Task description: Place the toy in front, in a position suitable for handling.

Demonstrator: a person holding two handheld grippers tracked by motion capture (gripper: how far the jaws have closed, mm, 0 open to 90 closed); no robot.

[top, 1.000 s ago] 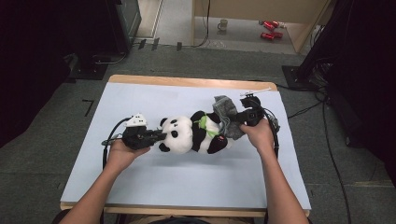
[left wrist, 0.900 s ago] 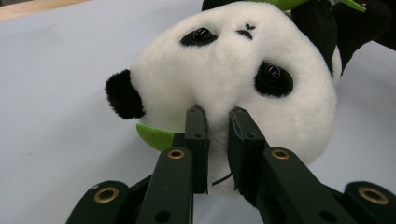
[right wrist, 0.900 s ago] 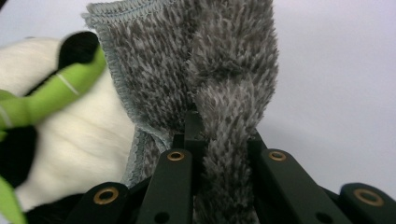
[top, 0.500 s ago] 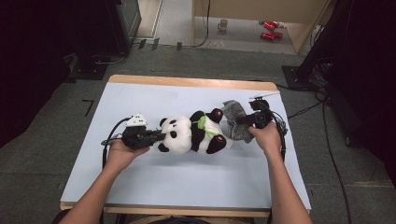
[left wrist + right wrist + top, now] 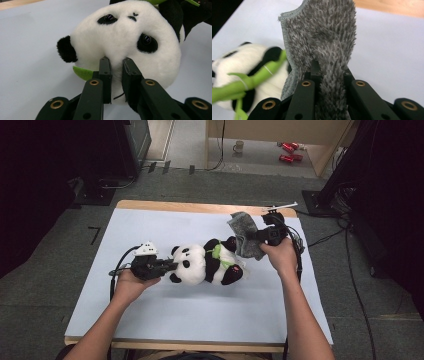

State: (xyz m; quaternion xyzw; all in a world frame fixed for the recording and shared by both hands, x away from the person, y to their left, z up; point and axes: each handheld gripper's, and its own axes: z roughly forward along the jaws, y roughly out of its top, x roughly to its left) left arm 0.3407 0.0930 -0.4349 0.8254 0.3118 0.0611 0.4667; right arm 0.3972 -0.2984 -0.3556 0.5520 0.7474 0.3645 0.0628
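I am keeping the left tongs (image 5: pixel 116 67) closed on the head of the plush panda (image 5: pixel 205 265), which is lying in the middle of the counter (image 5: pixel 150 315). My right tongs (image 5: pixel 329 72) are gripping the grey fuzzy cloth (image 5: pixel 324 32), lifted just beside the panda's feet.

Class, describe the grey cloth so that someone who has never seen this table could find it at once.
On the pale blue table, look toward its far right corner, past the panda's feet. There the right gripper pinches a fuzzy grey cloth: the one grey, flat thing beside the black-and-white plush panda.
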